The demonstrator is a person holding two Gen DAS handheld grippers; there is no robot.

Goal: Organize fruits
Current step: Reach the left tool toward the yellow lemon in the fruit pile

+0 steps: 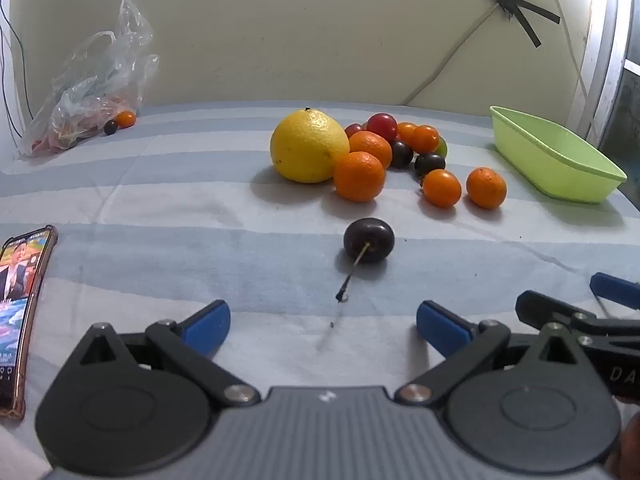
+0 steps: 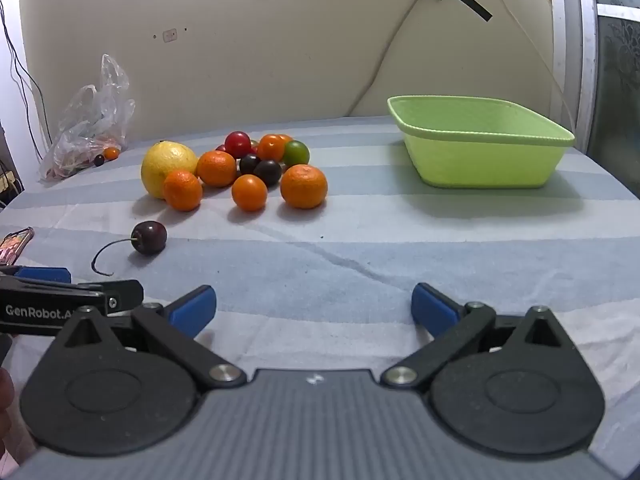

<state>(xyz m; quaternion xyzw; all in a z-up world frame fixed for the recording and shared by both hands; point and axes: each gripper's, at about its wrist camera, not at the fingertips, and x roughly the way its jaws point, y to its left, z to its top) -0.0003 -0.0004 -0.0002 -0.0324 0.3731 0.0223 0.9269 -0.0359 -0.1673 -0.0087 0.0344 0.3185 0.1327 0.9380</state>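
A dark cherry [image 1: 369, 240] [image 2: 149, 237] with a long stem lies alone on the striped cloth, just ahead of my open left gripper [image 1: 323, 330]. Behind it sits a cluster: a large yellow citrus [image 1: 309, 151] [image 2: 168, 168], several small oranges [image 1: 359, 176] [image 2: 304, 186], dark cherries, a red and a green cherry tomato [image 2: 296, 153]. The green basket [image 1: 556, 158] [image 2: 480, 152] stands empty at the right. My right gripper [image 2: 314, 314] is open over bare cloth, to the right of the left one, nothing between its fingers.
A clear plastic bag [image 1: 88, 88] [image 2: 90, 120] with a few small fruits lies at the back left by the wall. A phone [image 1: 20, 312] with a lit screen rests at the left edge. Cables hang down the wall behind the basket.
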